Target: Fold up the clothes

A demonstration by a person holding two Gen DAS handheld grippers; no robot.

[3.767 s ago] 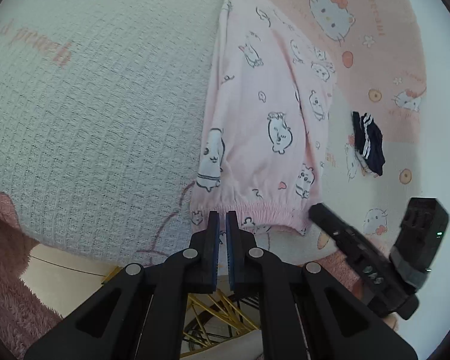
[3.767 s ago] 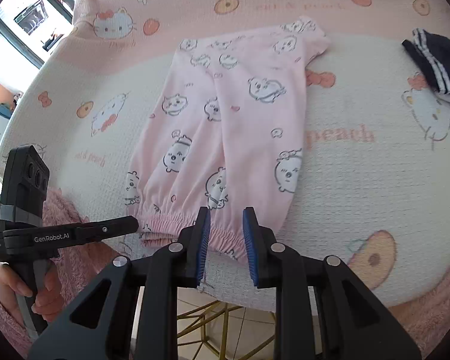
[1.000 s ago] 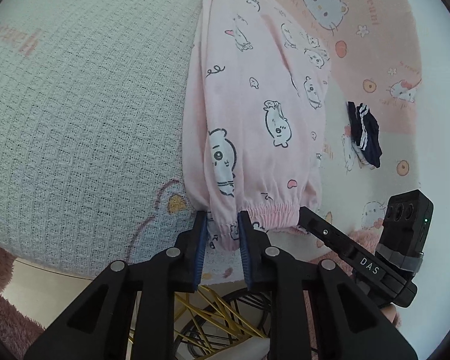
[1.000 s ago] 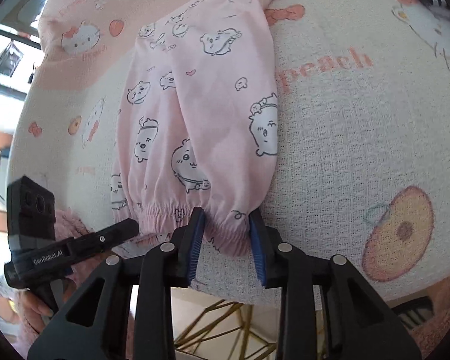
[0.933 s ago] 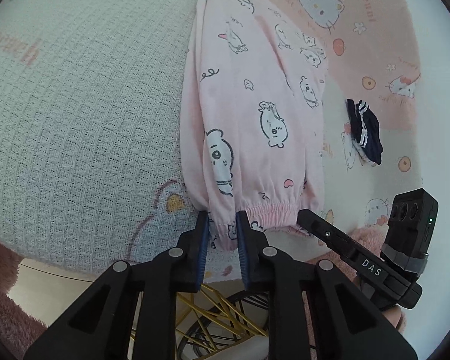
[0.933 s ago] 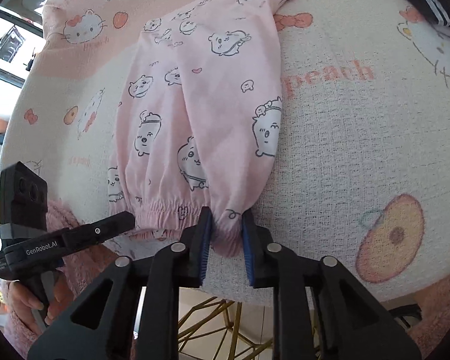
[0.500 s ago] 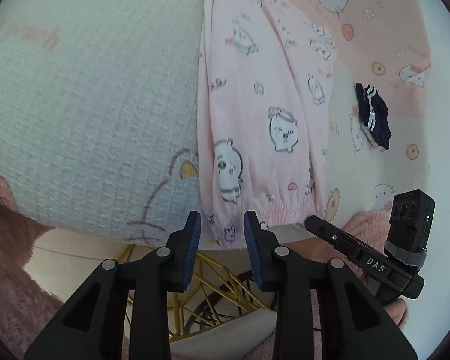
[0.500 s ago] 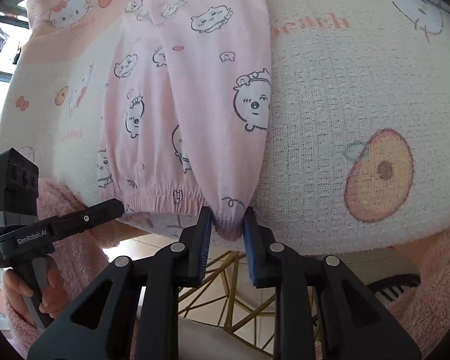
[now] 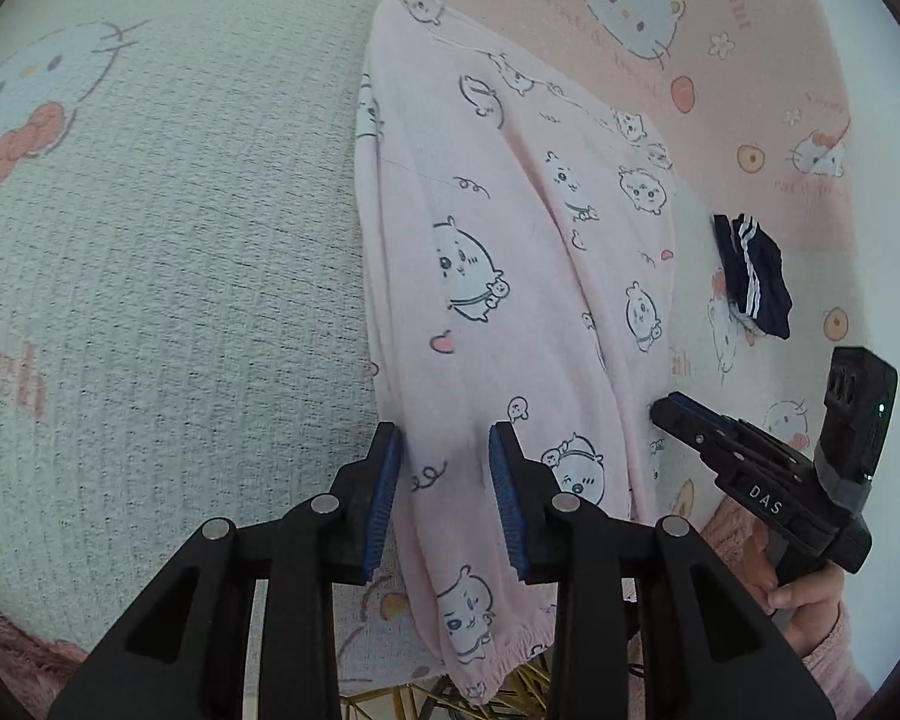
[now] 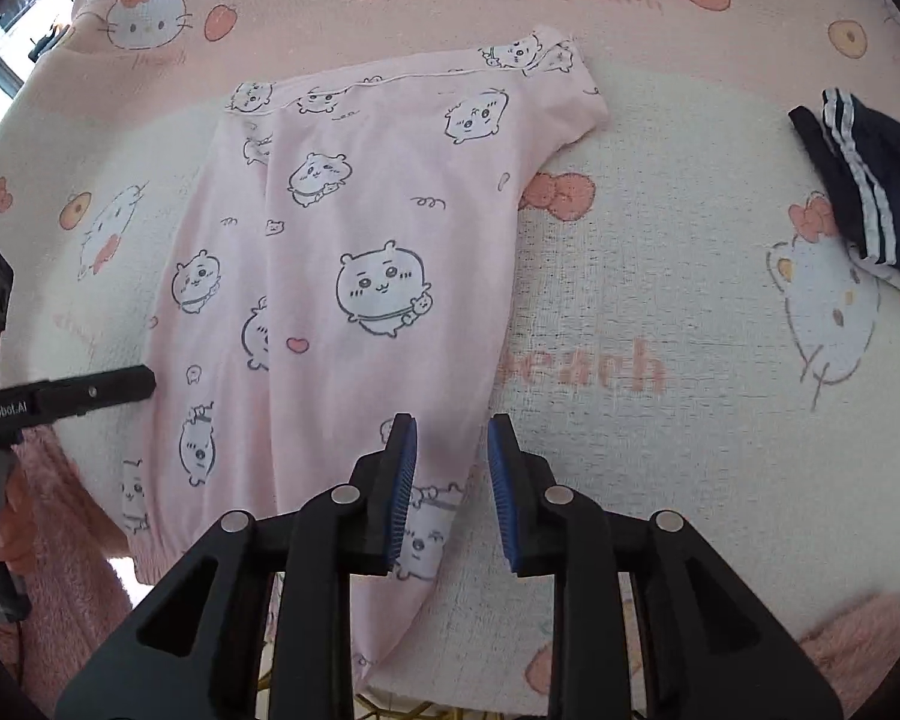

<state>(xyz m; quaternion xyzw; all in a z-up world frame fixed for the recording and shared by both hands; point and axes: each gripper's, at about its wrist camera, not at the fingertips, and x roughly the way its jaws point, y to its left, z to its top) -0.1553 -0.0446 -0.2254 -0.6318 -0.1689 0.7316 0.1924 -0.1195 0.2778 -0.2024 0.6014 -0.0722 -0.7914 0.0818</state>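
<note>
On the cat-print waffle blanket (image 10: 660, 450), pink cartoon-print cotton trousers (image 10: 360, 228) (cuffs overhanging) lie under the spread left gripper (image 9: 444, 450) and the opening right gripper (image 10: 453, 450), neither pinching.

Soft matt pink cloth trousers (image 9: 510, 276) on a rough waffle-weave blanket (image 9: 180, 276); tool bodies seemingly matt black plastic.

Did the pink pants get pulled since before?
Yes. The pink pants slid toward the table's near edge; their cuffs now hang over it, past the printed tablecloth, which stayed put.
</note>
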